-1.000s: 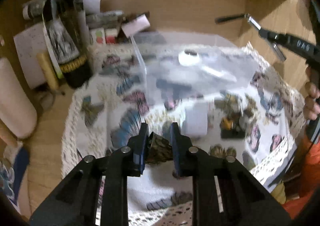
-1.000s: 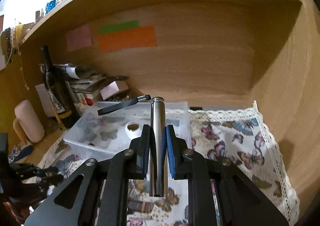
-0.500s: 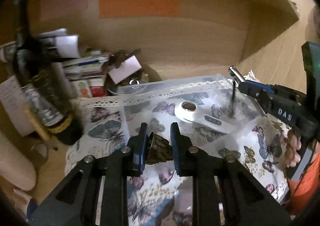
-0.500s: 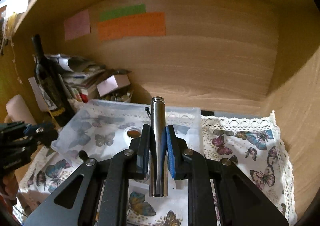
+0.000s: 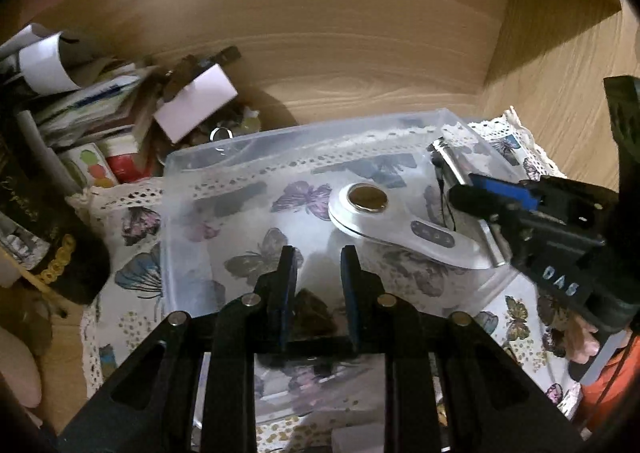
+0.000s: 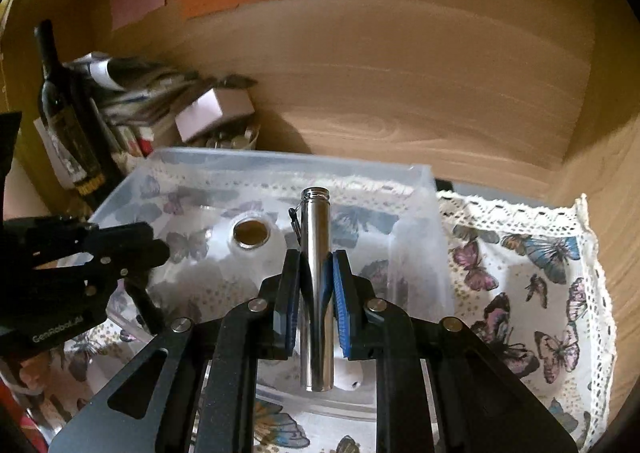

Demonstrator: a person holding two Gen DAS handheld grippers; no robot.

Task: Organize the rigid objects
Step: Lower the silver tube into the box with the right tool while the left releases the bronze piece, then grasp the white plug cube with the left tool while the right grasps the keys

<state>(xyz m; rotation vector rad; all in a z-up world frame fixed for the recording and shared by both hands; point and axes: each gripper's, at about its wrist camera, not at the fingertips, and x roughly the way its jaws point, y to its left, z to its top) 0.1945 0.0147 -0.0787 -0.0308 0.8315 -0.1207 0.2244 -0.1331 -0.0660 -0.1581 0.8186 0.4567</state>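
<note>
A clear plastic bin [image 5: 188, 173] [image 6: 416, 221] stands on a butterfly-print cloth. A white handheld device [image 5: 396, 225] [image 6: 252, 241] with a round brass disc lies in it. My left gripper [image 5: 318, 265] is over the bin's near side with the jaws apart; a small dark patterned object [image 5: 310, 313] sits low between them, and I cannot tell if it is gripped. My right gripper [image 6: 316, 273] is shut on a silver metal cylinder [image 6: 316, 277] and holds it over the bin. It also shows in the left wrist view [image 5: 532, 213] at the bin's right edge.
A dark wine bottle [image 6: 68, 125] [image 5: 44, 237] and a pile of papers and small boxes [image 5: 112, 109] stand left of the bin. Wooden walls close the back and right. The lace-edged cloth [image 6: 532, 273] extends right of the bin.
Both grippers moved forward and down over the bin. The left jaws have opened wider around the dark object. The right still holds the cylinder.
</note>
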